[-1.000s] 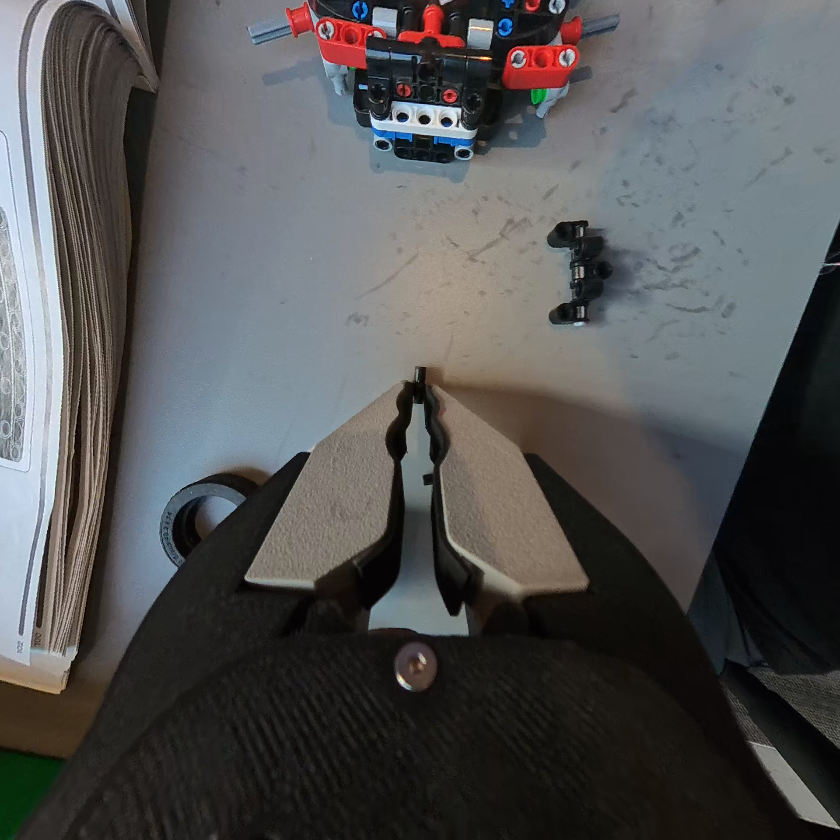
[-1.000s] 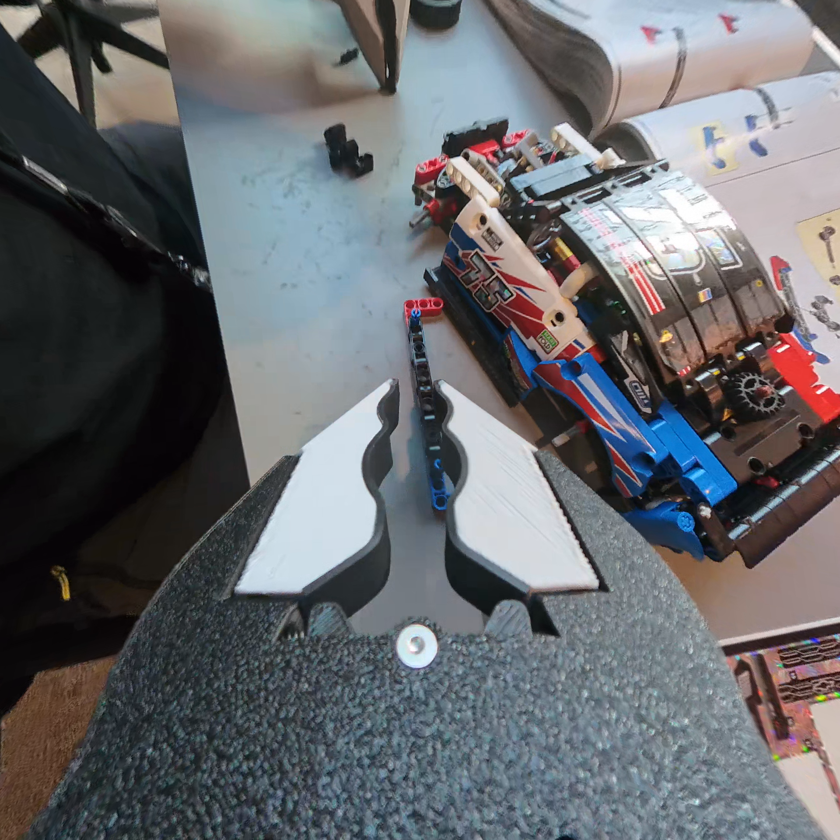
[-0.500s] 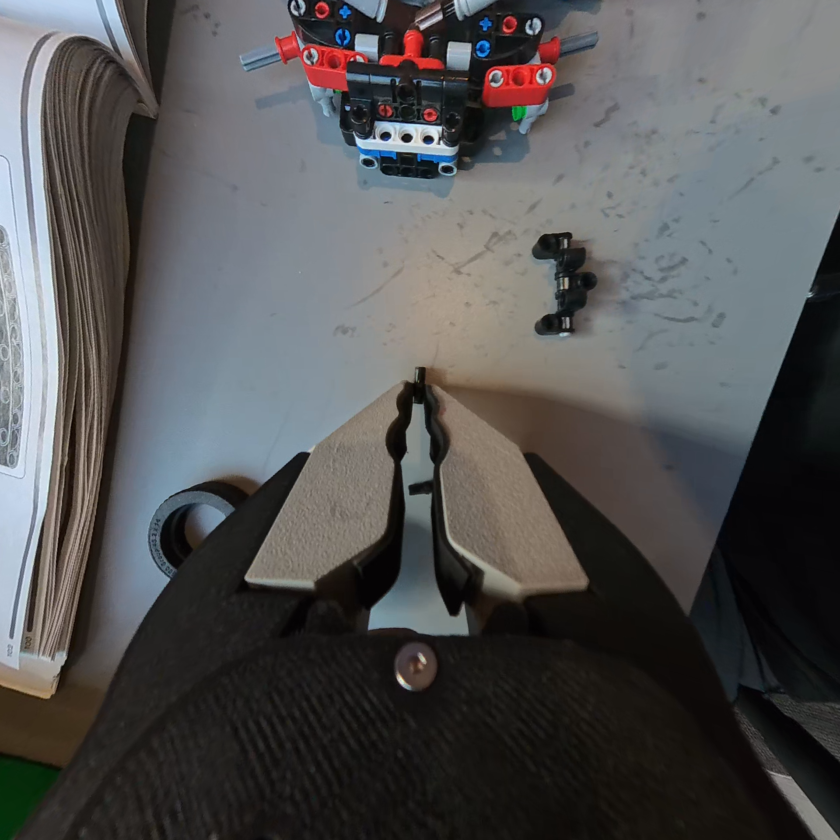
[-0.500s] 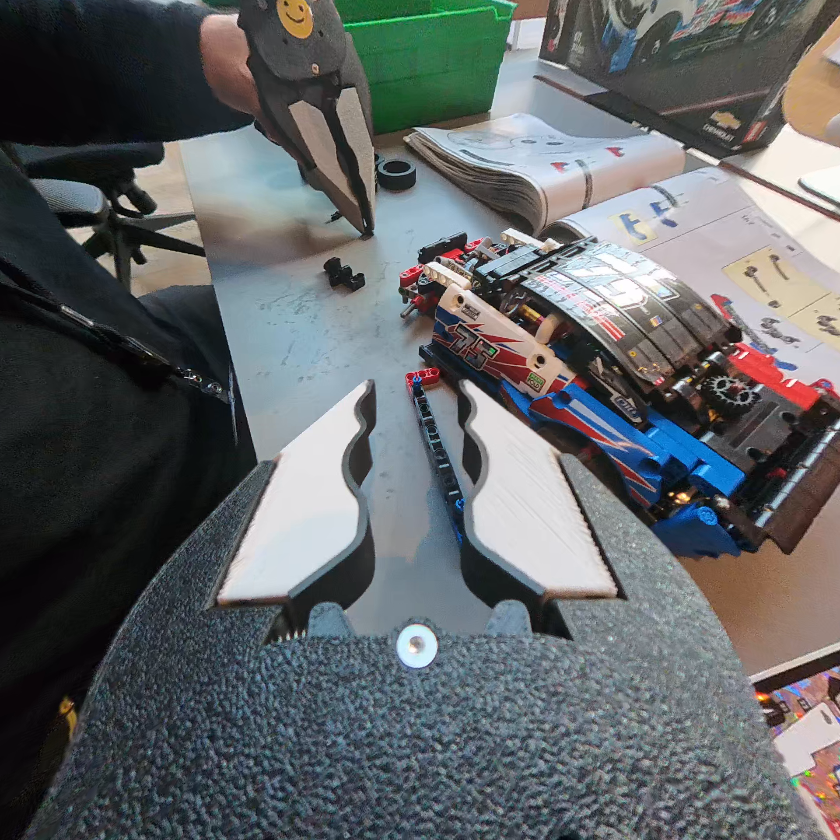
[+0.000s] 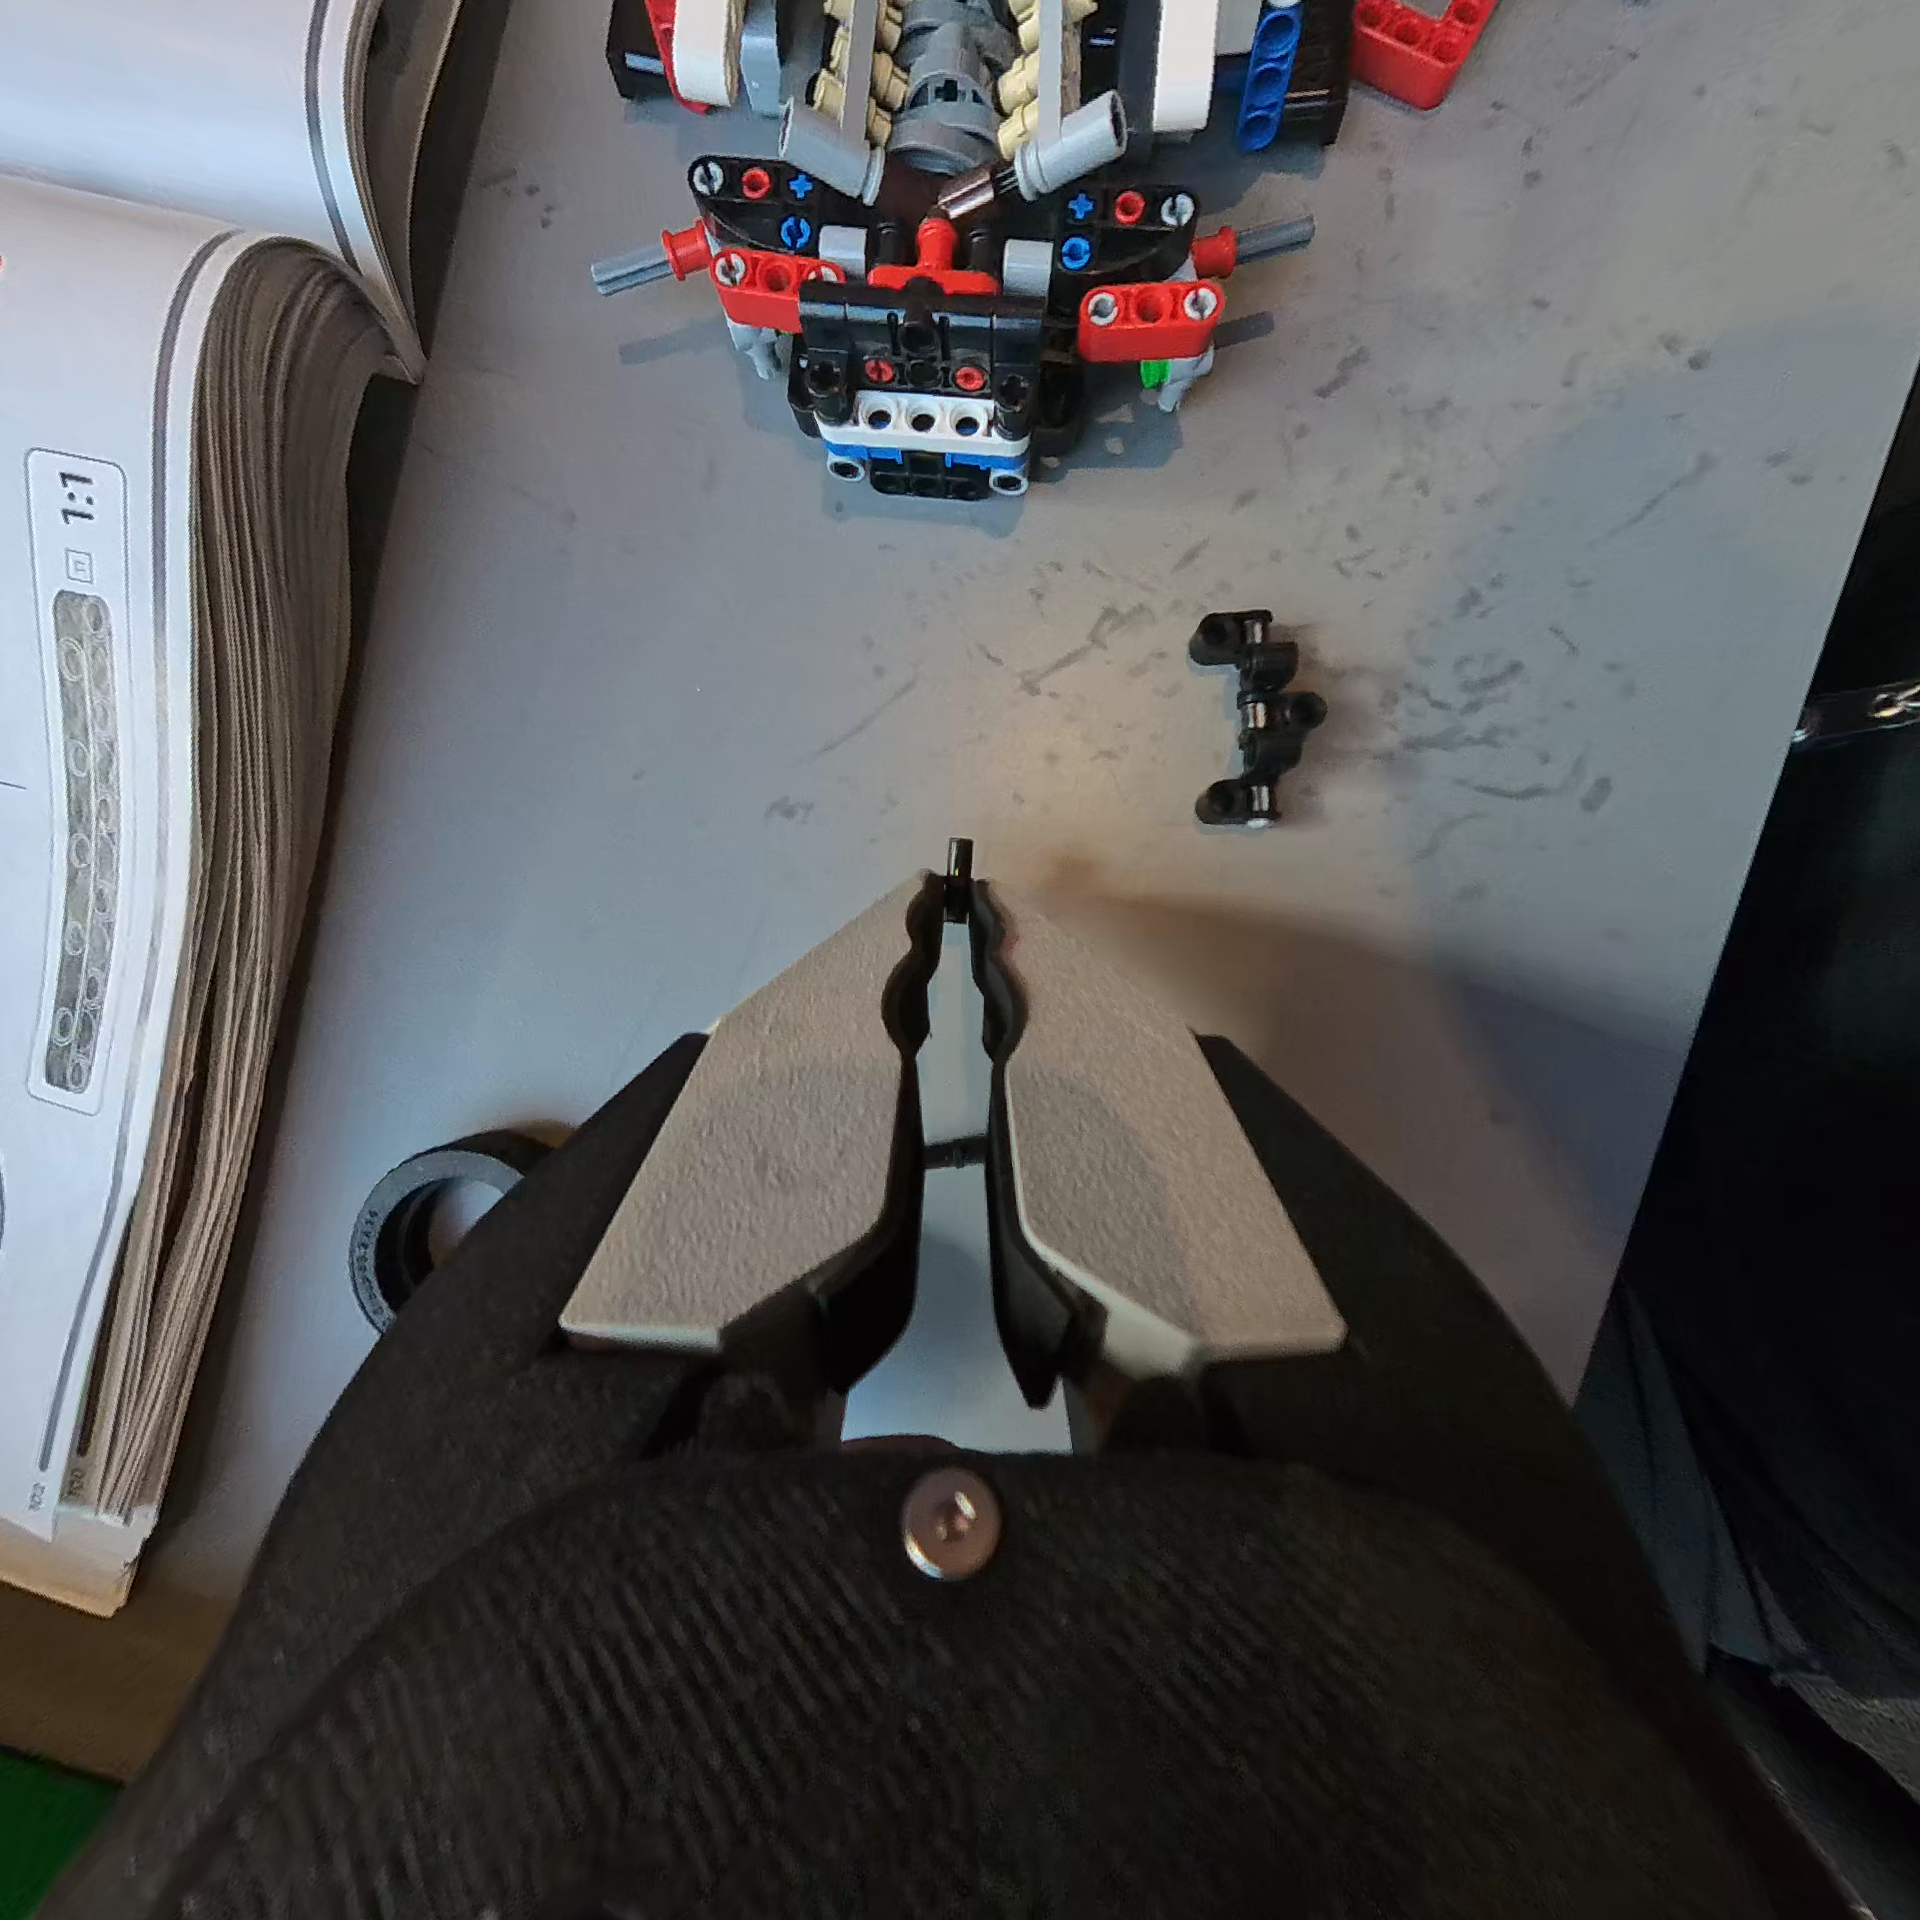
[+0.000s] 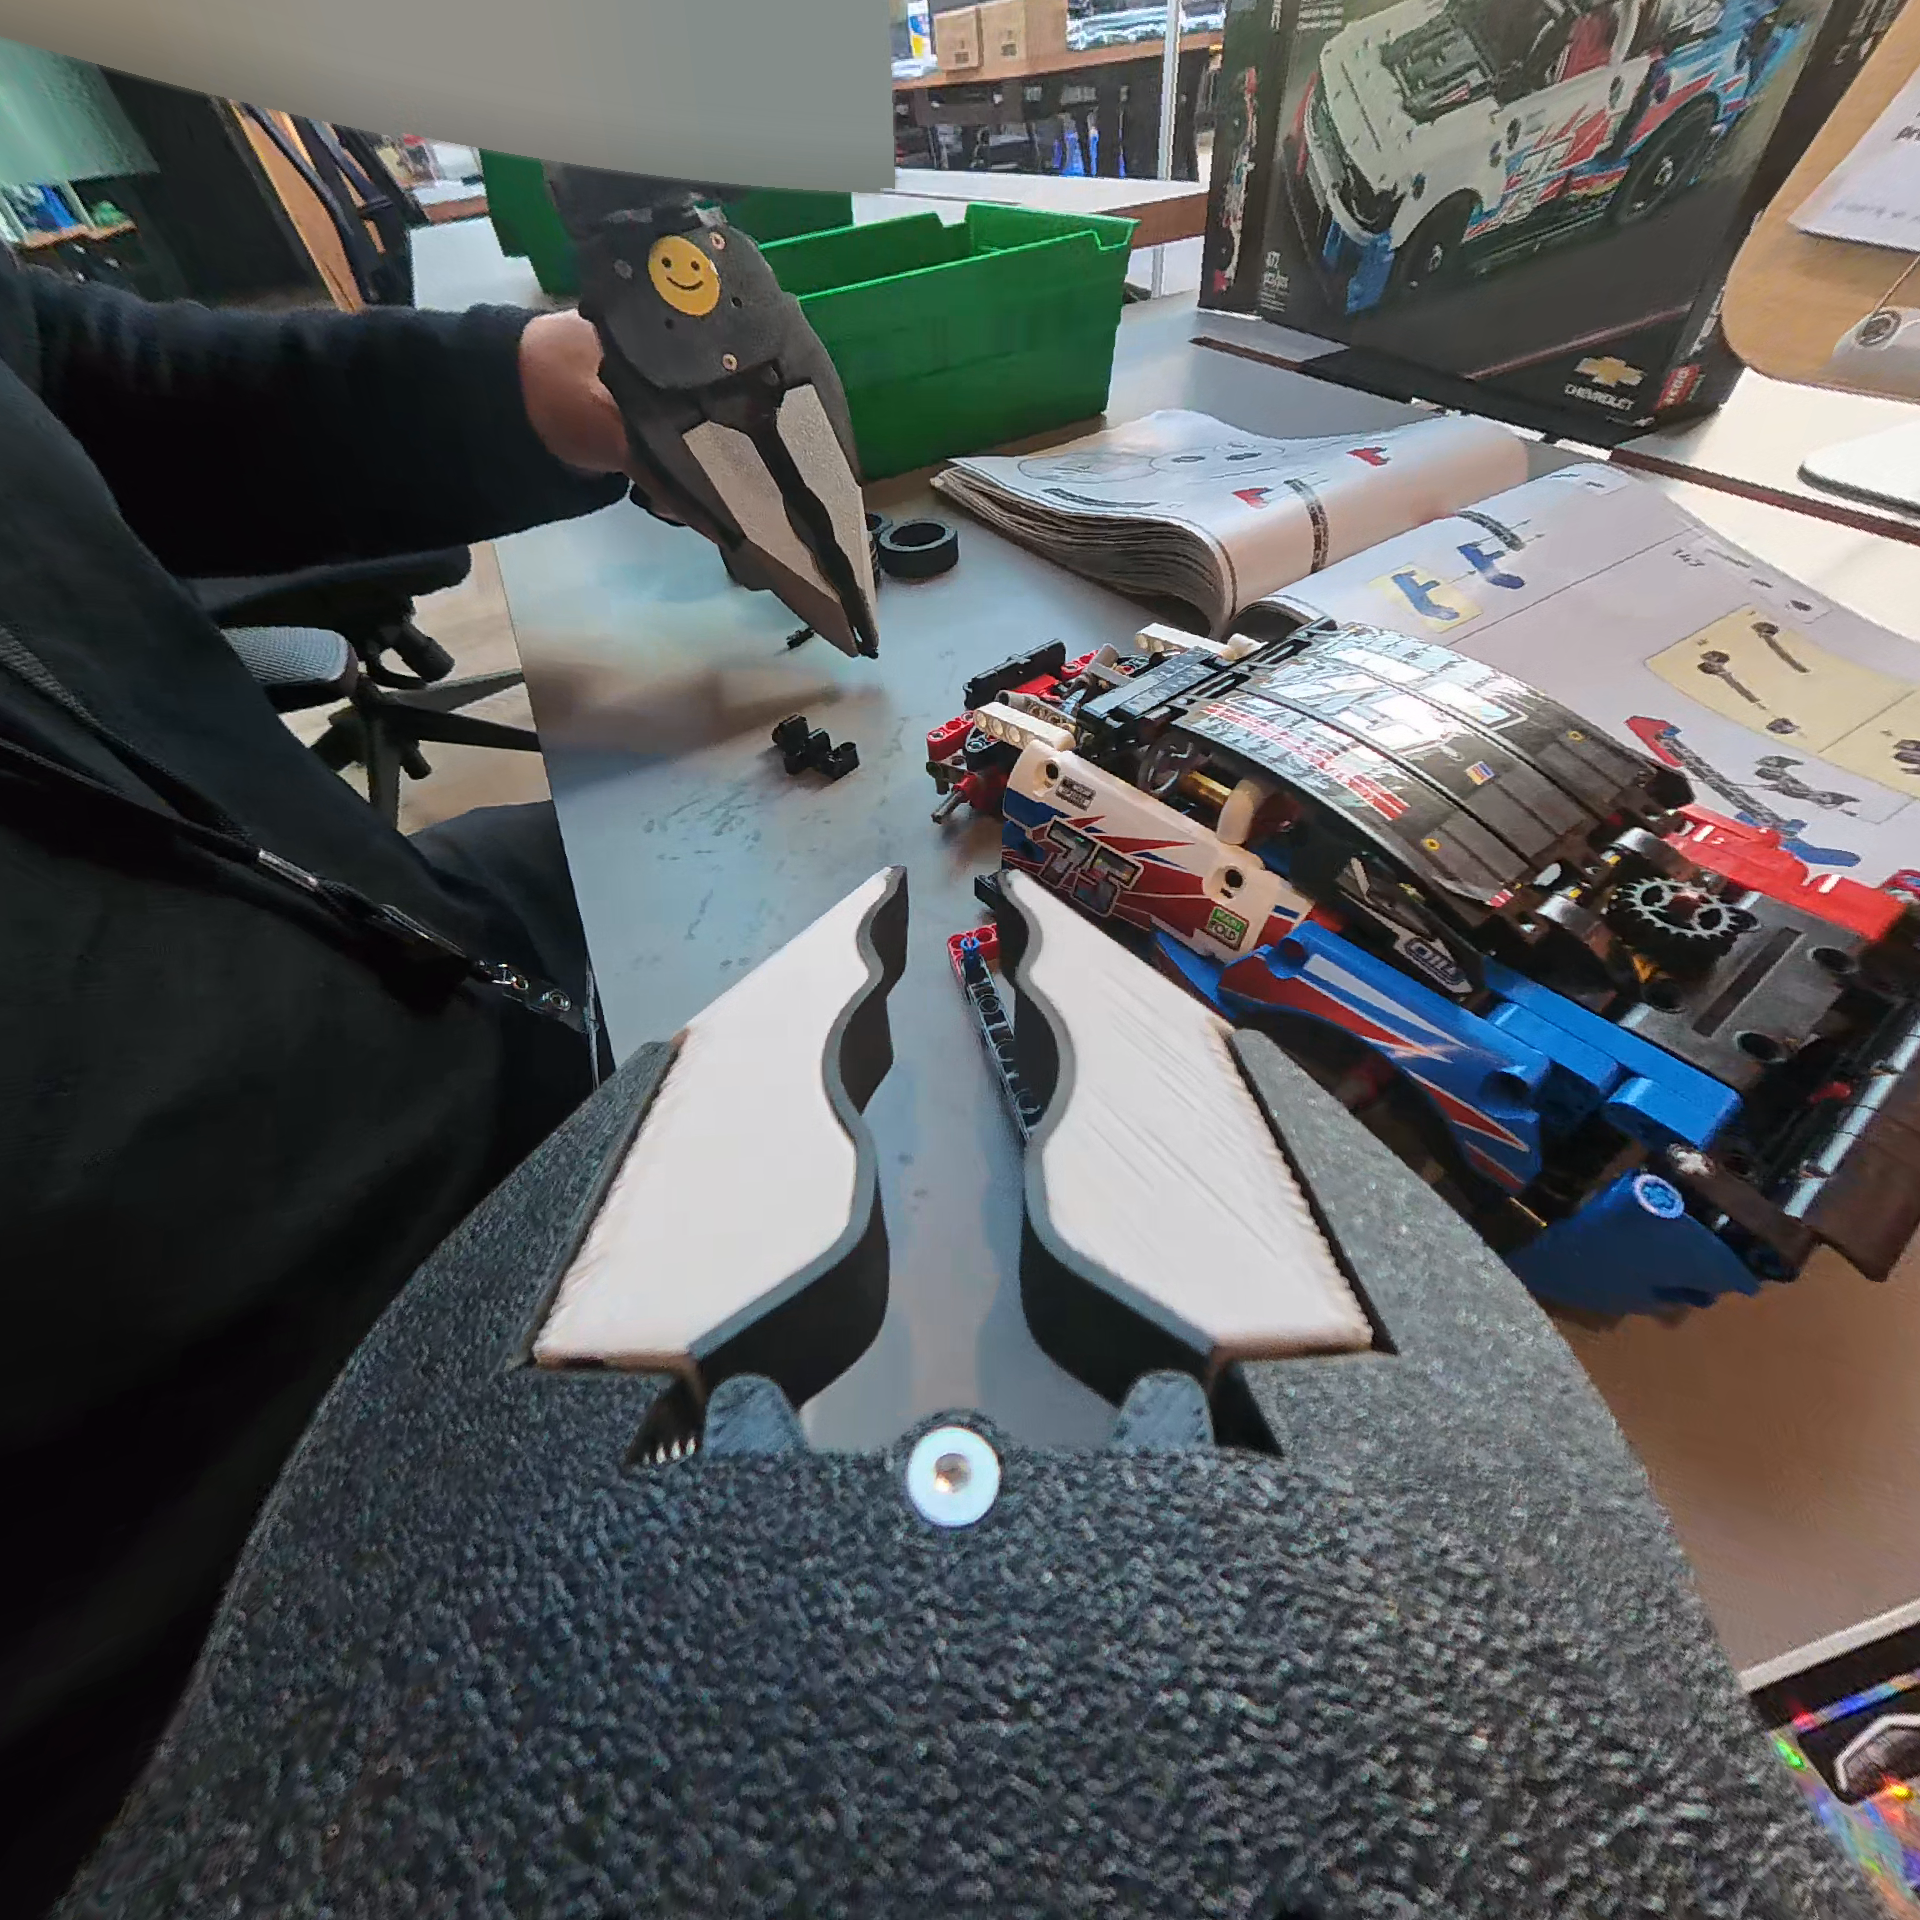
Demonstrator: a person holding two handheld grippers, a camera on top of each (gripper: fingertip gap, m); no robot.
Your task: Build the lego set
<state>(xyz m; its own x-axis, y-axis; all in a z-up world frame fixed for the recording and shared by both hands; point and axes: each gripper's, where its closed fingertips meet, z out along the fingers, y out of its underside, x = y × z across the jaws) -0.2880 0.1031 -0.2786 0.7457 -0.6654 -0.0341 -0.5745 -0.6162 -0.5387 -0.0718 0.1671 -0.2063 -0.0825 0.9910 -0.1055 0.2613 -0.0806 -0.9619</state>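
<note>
Here left tool [image 5: 957, 896] pinches a black pin [image 5: 957, 868]; right tool [image 6: 951, 902] gapes, empty.

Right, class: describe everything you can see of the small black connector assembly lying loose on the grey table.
The small black connector assembly looks like glossy plastic: several short connector pieces joined in a row, with a holed lug jutting sideways at each end. It lies flat on the scuffed grey table, by itself. Neither gripper touches it. It sits between the partly built car model and the left gripper, off to one side.
</note>
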